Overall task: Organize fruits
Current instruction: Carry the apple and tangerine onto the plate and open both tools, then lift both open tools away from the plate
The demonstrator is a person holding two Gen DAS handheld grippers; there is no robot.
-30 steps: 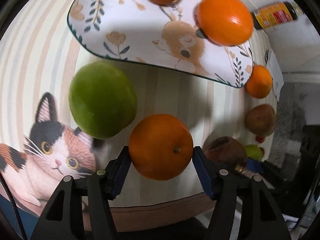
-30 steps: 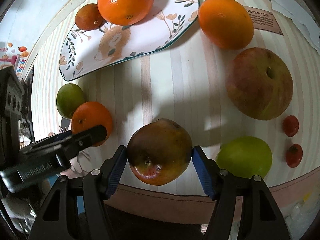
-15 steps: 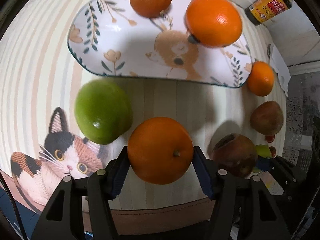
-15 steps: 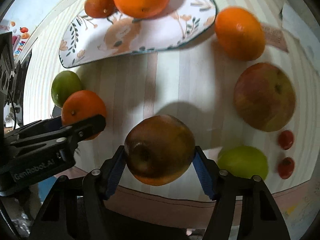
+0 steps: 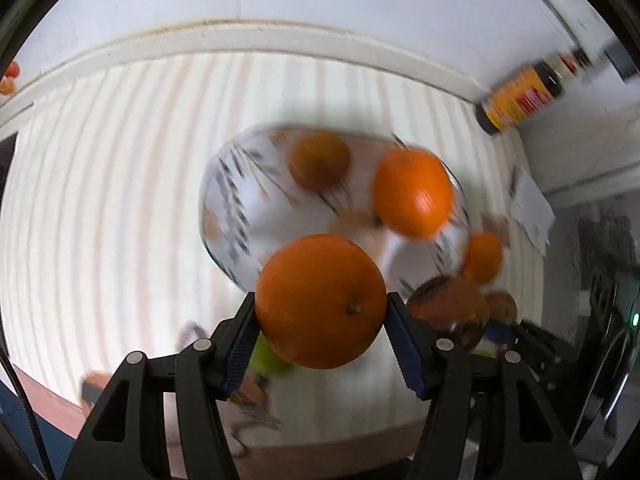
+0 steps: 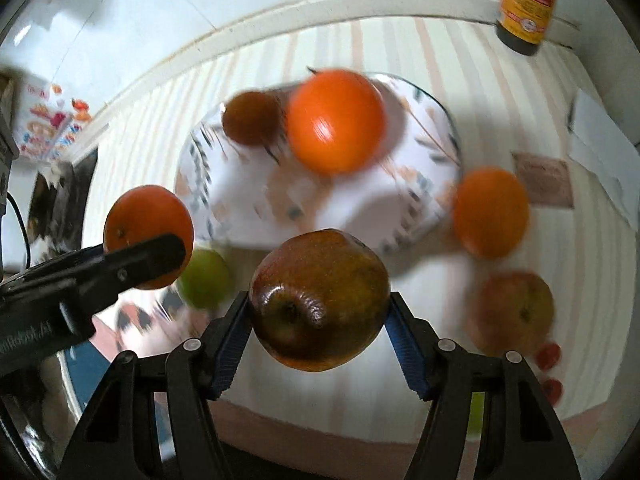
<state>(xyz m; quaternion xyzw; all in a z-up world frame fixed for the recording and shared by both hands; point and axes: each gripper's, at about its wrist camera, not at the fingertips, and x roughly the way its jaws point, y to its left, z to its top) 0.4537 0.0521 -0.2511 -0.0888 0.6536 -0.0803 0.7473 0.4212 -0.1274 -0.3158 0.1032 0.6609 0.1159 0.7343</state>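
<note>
My left gripper [image 5: 321,328] is shut on an orange [image 5: 320,300] and holds it in the air above the striped table. My right gripper [image 6: 319,328] is shut on a dark red-brown apple [image 6: 319,298], also lifted. The patterned plate [image 5: 236,204] lies ahead with a large orange [image 5: 412,192] and a small dark orange [image 5: 318,159] on it; it also shows in the right wrist view [image 6: 248,208]. In the right wrist view the left gripper's orange [image 6: 148,224] hangs at the left.
On the table are a loose orange [image 6: 491,212], a red-yellow apple [image 6: 514,312], a green fruit [image 6: 204,278], small red tomatoes [image 6: 547,356] and a green fruit under my finger [image 6: 476,412]. A sauce bottle [image 6: 526,4] stands at the back by the wall.
Both grippers have risen and pulled back with their fruit. The plate and the loose fruit now look smaller and farther off. The views are blurred by the motion.
</note>
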